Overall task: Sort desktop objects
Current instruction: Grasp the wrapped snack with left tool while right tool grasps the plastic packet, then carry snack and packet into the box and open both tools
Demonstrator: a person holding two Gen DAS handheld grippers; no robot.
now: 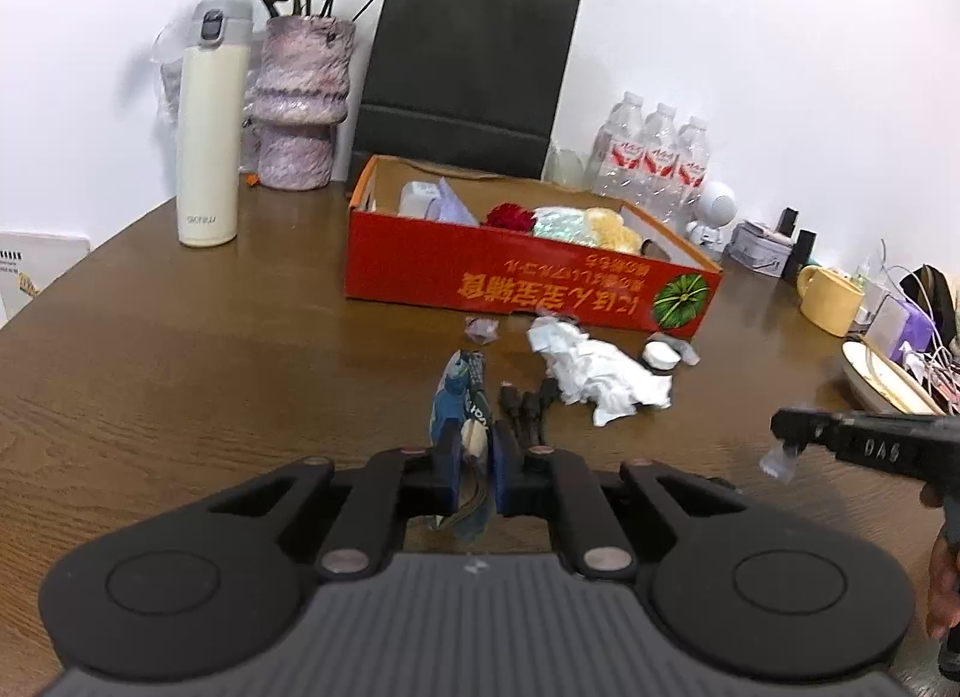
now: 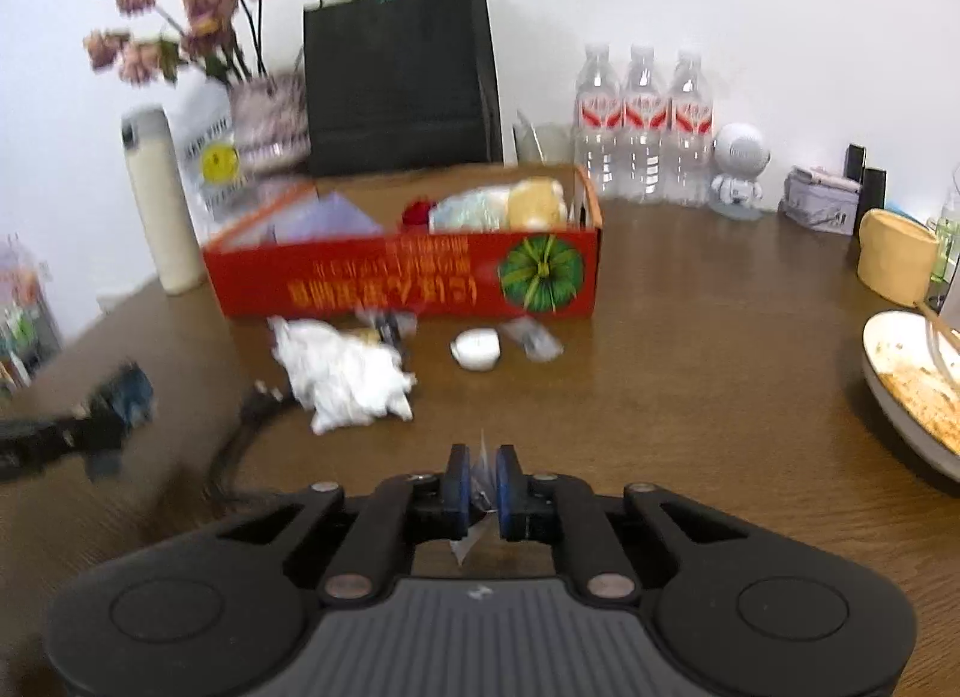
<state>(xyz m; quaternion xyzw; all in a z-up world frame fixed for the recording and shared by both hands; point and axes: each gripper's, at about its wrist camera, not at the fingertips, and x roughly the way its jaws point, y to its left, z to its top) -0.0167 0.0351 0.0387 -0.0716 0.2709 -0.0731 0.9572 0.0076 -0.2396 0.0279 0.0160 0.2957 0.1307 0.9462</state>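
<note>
Blue snack wrapper (image 1: pixel 465 397) is pinched in the left gripper (image 1: pixel 476 472); the right gripper (image 2: pixel 482 484) is clamped on a clear plastic scrap (image 2: pixel 480 466); looks like both just need dropping into the red box (image 1: pixel 516 277); crumpled tissue (image 1: pixel 594 370), black plug (image 1: pixel 528 403) and white cap (image 1: pixel 662 355) sit in between, so go over them.

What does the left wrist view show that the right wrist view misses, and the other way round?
Only the left wrist view: the left gripper shut on a blue wrapper, and a small crumpled wrapper by the box. Only the right: the right gripper shut on a clear plastic scrap. Both: the red box, crumpled tissue and white cap.
</note>
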